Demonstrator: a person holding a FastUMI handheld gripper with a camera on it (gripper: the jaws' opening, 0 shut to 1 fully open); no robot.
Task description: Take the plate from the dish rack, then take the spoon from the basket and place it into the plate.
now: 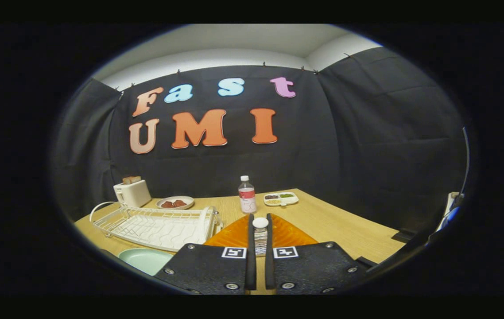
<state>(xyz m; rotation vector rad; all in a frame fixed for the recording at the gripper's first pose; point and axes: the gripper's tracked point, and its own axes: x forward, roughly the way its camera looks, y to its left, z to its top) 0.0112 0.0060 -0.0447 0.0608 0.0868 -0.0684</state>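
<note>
My gripper [260,218] is held over an orange ribbed basket [230,235] that lies just under and beyond the fingers. In the narrow gap between the fingers stands the spoon [260,237], with a round white end up and a patterned stem. Both fingers lie against its sides, so the gripper is shut on it. A pale green plate [145,259] lies flat on the wooden table to the left of the fingers, in front of the white wire dish rack [159,226]. No dish stands in the rack.
Beyond the basket stands a clear bottle [247,195] with a red label, with a white divided snack tray [281,198] to its right. Behind the rack are a white toaster [132,192] and a plate of food [175,203]. The table edge [367,261] runs along the right.
</note>
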